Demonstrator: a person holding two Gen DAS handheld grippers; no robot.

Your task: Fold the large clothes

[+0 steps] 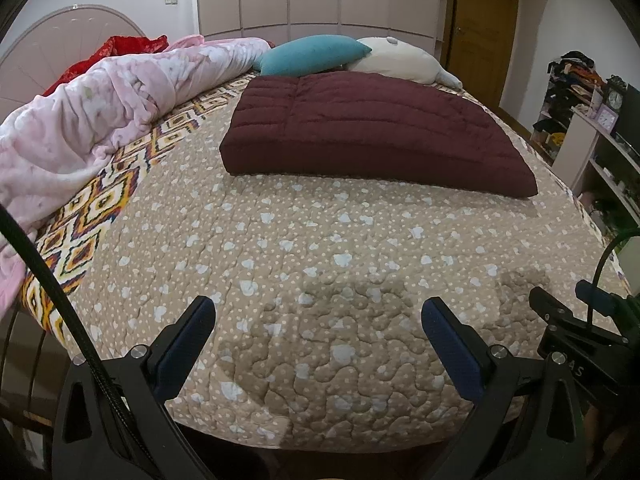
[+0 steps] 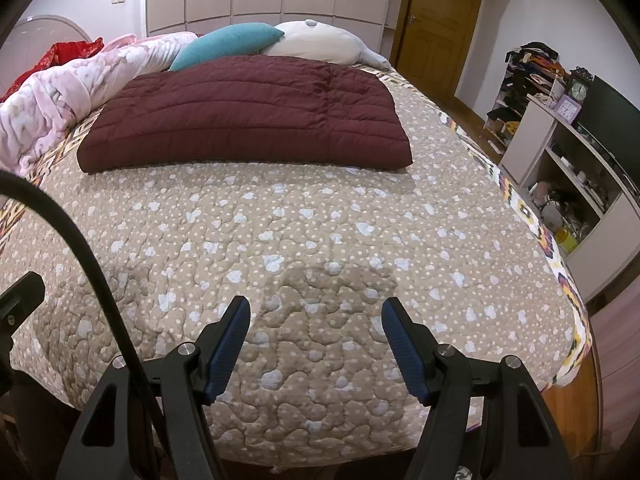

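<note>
Hovering over the near edge of the bed (image 1: 320, 420), both claws hang with nothing between their jaws. The left claw (image 1: 318, 322) stands wide, its blue pads well apart above the quilted beige bedspread (image 1: 280, 240); the right claw (image 2: 316, 320) is spread nearly as far and just as empty.

The task's thing, a maroon quilted garment (image 1: 376, 128), lies in the upper middle of the left wrist view and the upper left-centre of the right wrist view (image 2: 248, 116), well apart from both claws. It looks already folded into a thick, flat rectangle resting on the bedspread, with a teal cushion (image 1: 312, 54) and a cream pillow (image 1: 404, 60) just behind it and a rumpled pink blanket (image 1: 100, 108) to its left.

By the look of its stitched channels and plump edges it is padded: soft, puffy, light for its bulk, and likely to spring back if pressed. Its smooth shell may slip, so I would pinch deep at a corner or along the thick near edge, gathering all the layers at once.

Its long axis runs left to right across the frame, roughly parallel to the near edge of the bed, the quilting lines following the same way. One long side faces the claws, the right end sitting a little lower in the left view.
</note>
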